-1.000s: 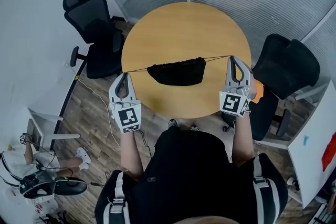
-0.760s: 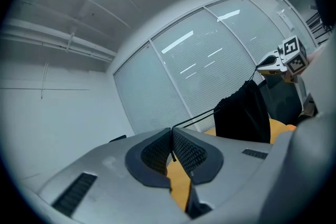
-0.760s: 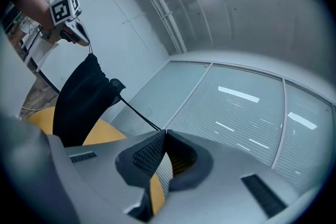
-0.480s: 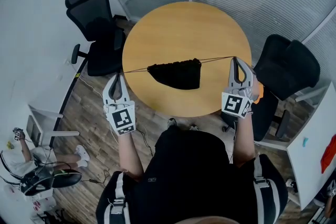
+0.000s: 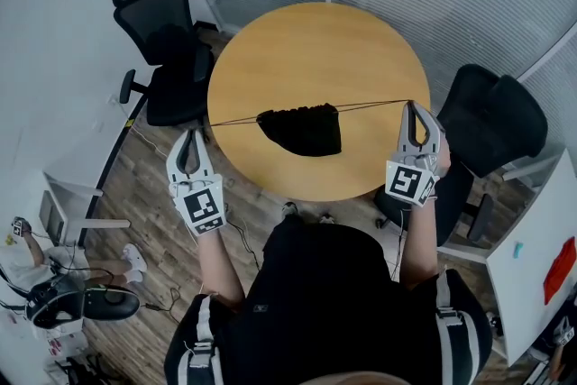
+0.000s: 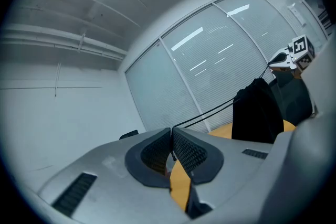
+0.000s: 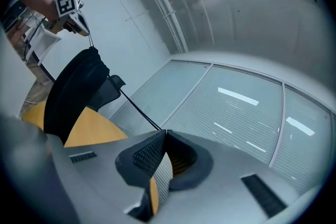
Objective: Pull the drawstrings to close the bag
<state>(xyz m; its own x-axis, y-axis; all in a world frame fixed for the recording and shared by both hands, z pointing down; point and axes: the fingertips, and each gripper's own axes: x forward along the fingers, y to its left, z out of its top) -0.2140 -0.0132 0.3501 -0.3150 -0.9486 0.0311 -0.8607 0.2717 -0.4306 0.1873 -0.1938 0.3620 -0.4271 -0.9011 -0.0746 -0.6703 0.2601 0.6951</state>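
Drawstring (image 7: pixel 140 110) in right hand-held gripper (image 7: pixel 165 132) (bag (image 7: pixel 73 89) beyond)

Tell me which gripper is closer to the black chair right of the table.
Right. The right gripper, shut on a drawstring, is just beside that chair at the right edge of the table. The left gripper is off the table's left edge, with the bag between.

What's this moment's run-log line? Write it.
left hand-held gripper: shut on left drawstring | right hand-held gripper: shut on right drawstring | bag: gathered, suspended
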